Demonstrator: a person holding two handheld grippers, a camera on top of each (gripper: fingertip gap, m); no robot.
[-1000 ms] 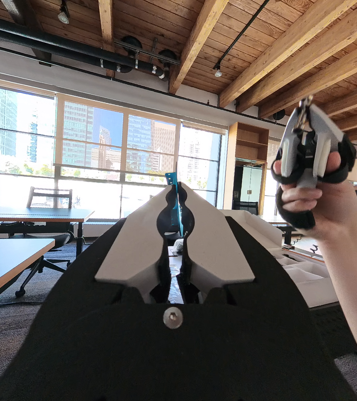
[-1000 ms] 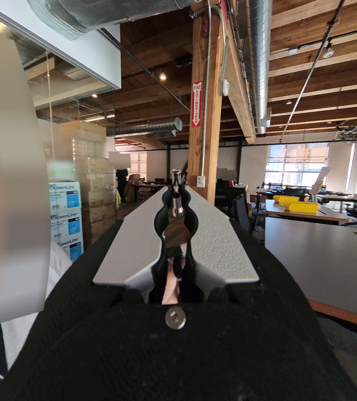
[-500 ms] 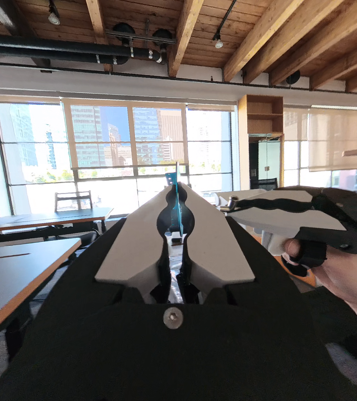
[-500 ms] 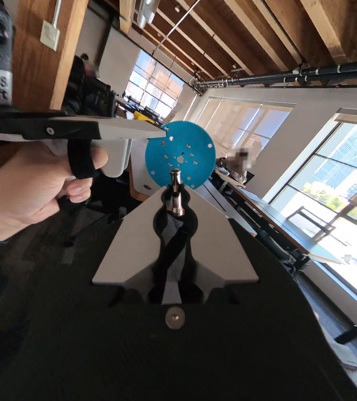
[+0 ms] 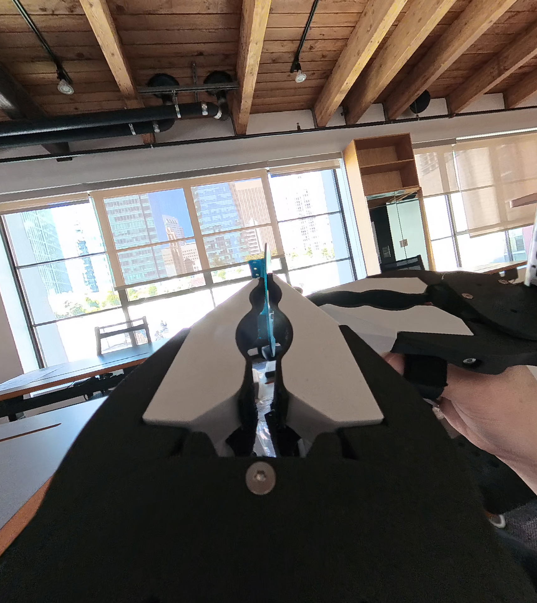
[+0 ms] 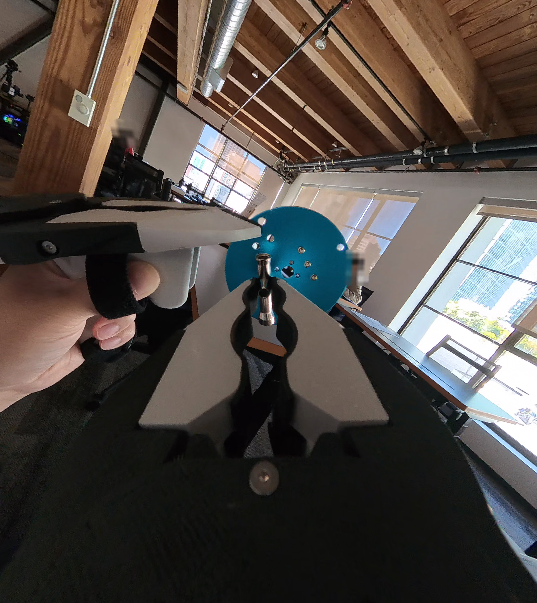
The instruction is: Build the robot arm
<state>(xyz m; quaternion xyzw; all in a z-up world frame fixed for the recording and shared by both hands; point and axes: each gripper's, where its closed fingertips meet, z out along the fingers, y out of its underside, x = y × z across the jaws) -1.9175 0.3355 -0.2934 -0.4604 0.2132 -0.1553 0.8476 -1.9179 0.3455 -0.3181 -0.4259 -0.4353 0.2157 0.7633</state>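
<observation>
My left gripper (image 5: pixel 265 280) is shut on a thin blue metal disc (image 5: pixel 265 293), seen edge-on between its jaws, with a small blue bracket at its top. In the right wrist view the disc (image 6: pixel 306 241) faces me as a round plate with several small holes, held at its left rim by the left gripper (image 6: pixel 254 228). My right gripper (image 6: pixel 264 280) is shut on a small silver socket tool (image 6: pixel 264 293) whose open end sits just in front of the disc near its centre. The right gripper (image 5: pixel 312 298) comes in from the right in the left wrist view, held in a hand (image 5: pixel 476 421).
Both grippers are held up in the air in an office. Long desks (image 5: pixel 64 378) and a chair (image 5: pixel 120 336) stand by the large windows (image 5: pixel 175 248). A wooden post (image 6: pixel 77 98) and ceiling beams are behind. A desk (image 6: pixel 423 368) runs along the windows on the right. My left and right fingertips are right by each other.
The right gripper has swung round from facing away, turned level and moved in toward the disc. The socket tool is now closer to the disc's face. The left gripper tilted slightly.
</observation>
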